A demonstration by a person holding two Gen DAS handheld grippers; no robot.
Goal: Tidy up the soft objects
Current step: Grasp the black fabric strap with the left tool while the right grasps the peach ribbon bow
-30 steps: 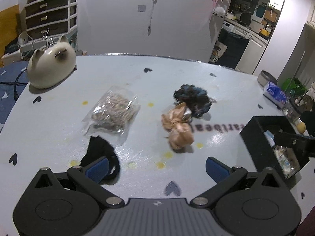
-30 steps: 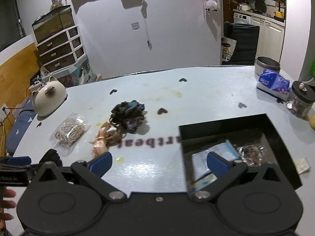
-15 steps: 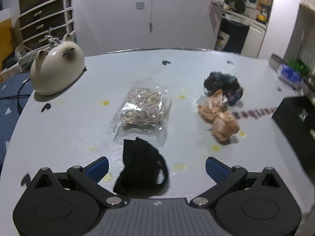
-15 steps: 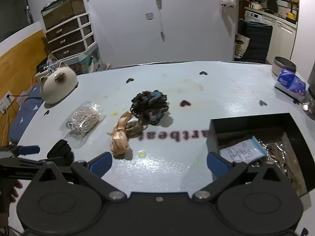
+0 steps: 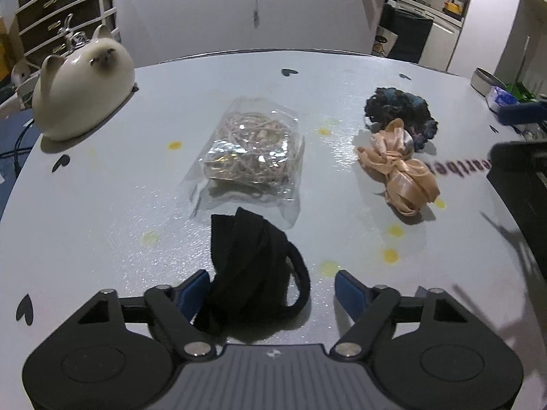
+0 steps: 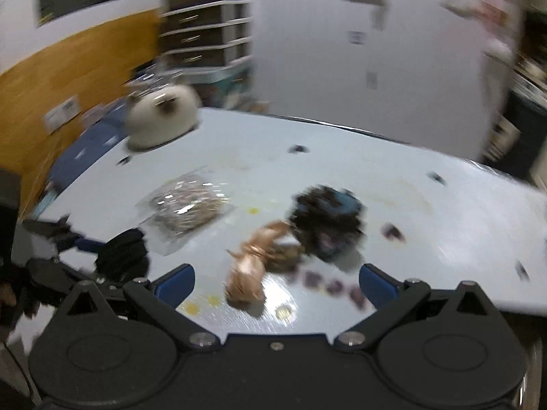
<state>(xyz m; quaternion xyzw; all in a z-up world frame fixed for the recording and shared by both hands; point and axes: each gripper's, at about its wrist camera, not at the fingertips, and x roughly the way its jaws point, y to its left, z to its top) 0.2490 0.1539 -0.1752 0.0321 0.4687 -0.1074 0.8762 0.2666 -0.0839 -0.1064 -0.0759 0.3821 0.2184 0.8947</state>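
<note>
The black band (image 5: 253, 266) lies on the table (image 5: 102, 177) between the closing jaws of the left gripper (image 5: 271, 288), long axis pointing away; the right gripper (image 6: 277, 282), farther, stands wide and empty

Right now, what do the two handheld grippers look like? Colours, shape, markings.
Both match. The left gripper has a black body with two round housings, angled black linkage arms on silver pivot screws, and blue pads on its jaws. A ribbed grey centre panel bears a small white mark. The right gripper shows the same black body, linkages, silver screws and blue pads, though its centre looks black. No cables or sleeves are visible.
</note>
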